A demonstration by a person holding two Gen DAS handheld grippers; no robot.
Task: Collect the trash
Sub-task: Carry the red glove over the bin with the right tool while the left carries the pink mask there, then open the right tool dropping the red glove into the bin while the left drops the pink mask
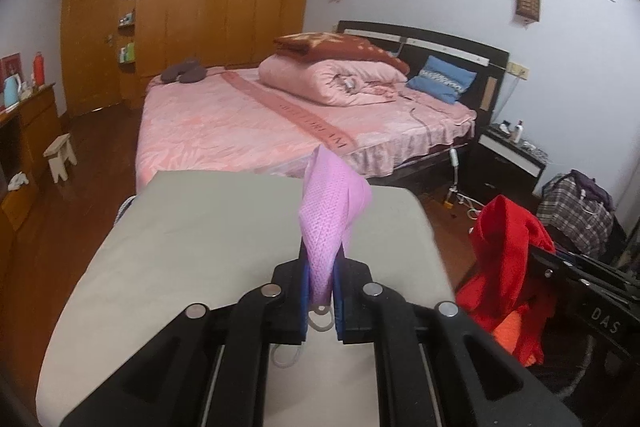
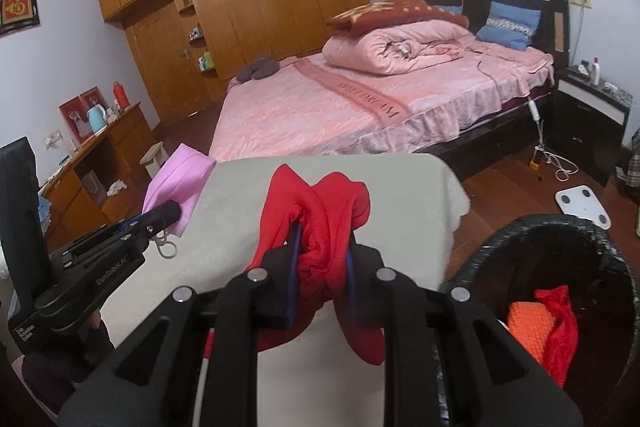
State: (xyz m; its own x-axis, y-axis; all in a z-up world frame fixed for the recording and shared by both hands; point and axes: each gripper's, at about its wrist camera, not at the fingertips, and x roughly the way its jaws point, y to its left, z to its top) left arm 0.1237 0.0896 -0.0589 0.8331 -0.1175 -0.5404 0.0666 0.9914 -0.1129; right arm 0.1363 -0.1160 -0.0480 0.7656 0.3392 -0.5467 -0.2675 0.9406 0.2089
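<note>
- The left gripper (image 1: 320,291) sits at the bottom centre of its own view, jaws nearly closed on a crumpled pink non-woven face mask (image 1: 332,211). The mask stands up above the fingers, and its white ear loop (image 1: 320,319) dangles below them.
- The right gripper (image 2: 322,267), bottom centre of its view, is clamped almost as tight on a bunched red cloth (image 2: 316,211), which bulges above the blue pads (image 2: 294,267) and droops below them.
- Both pieces hang clear above the flat table covered in a grey cloth (image 1: 192,251), with nothing else lying on the part that shows; I judge each was pinched at a gathered fold so it lifts as one lump.
- A black woven round basket (image 2: 516,239) stands at the lower right of the right view, just beside the table, already holding red and orange fabric (image 2: 532,319). It looks like the place for both loads.
- The red cloth is the nearer to its rim; the mask, at the left of that view, must cross over the table.
- The trailing ends could snag on the rim.
</note>
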